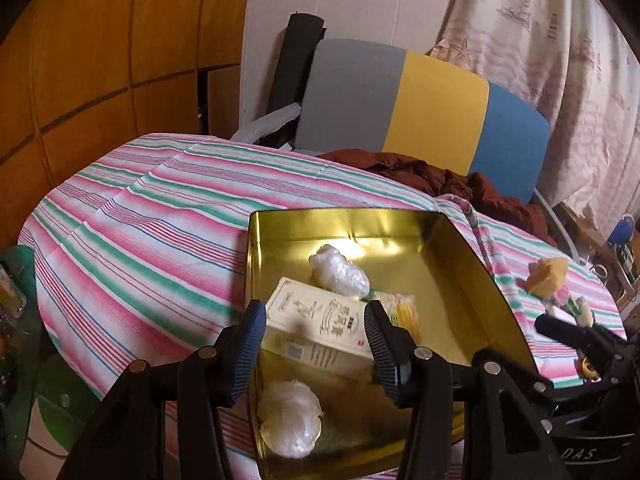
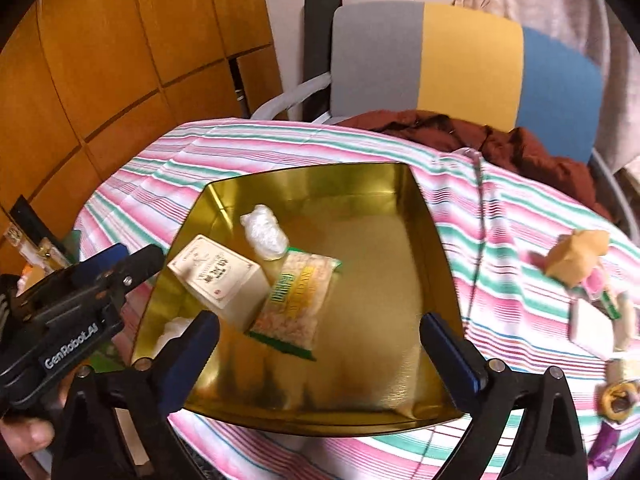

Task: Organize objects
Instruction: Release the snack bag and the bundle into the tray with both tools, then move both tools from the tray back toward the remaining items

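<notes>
A gold tin (image 1: 472, 280) (image 2: 432, 280) lies open on the striped tablecloth (image 1: 140, 240). Inside it are a cream box (image 1: 320, 328) (image 2: 220, 280), a green-edged snack packet (image 1: 404, 312) (image 2: 296, 304) and two white plastic-wrapped bundles (image 1: 340, 272) (image 1: 290, 420); the right wrist view shows the far bundle (image 2: 264, 232). My left gripper (image 1: 316, 344) (image 2: 136, 256) stands open by the tin's left rim, apart from the box. Wide open over the tin's near half is my right gripper (image 2: 320, 340), with nothing between its fingers.
Right of the tin lie a yellow figure (image 2: 576, 256), white packets (image 2: 596, 328) and a round item (image 2: 618, 400). A thin cable (image 2: 478, 240) crosses the cloth. Behind stand a grey, yellow and blue chair back (image 1: 432, 112), a dark red garment (image 1: 440, 180) and a wooden cabinet (image 1: 100, 60).
</notes>
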Available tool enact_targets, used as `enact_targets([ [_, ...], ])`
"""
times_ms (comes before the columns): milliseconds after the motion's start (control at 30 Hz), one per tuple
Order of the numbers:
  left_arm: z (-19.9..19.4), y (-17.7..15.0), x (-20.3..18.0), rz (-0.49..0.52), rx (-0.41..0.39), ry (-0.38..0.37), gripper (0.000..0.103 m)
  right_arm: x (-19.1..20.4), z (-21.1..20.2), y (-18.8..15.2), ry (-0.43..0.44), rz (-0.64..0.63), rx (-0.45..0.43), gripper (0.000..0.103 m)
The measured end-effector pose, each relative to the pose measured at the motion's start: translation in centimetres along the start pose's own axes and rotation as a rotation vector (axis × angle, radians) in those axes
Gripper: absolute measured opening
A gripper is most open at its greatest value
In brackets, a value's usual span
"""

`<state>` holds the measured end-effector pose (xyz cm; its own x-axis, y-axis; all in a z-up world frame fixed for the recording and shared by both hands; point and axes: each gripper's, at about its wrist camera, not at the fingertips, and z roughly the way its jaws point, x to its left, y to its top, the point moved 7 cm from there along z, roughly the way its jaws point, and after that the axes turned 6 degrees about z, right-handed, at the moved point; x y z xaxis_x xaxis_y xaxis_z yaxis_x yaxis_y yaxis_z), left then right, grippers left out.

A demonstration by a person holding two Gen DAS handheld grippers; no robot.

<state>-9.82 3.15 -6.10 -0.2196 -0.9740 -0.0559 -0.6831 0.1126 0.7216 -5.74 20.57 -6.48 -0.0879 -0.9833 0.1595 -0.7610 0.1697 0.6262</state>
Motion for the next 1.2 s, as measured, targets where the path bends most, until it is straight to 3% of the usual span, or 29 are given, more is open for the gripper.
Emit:
enact_targets([
  [567, -0.6, -1.3, -1.9, 0.070, 0.004, 0.014, 0.052, -2.1, -0.7, -0.5, -0.086, 0.010, -0.061, 0.103],
  [1200, -1.3, -1.5, -5.9, 0.167, 0.004, -0.052, 0.052, -7.8, -3.0, -0.1, -0.155, 0.101, -0.107, 0.103],
])
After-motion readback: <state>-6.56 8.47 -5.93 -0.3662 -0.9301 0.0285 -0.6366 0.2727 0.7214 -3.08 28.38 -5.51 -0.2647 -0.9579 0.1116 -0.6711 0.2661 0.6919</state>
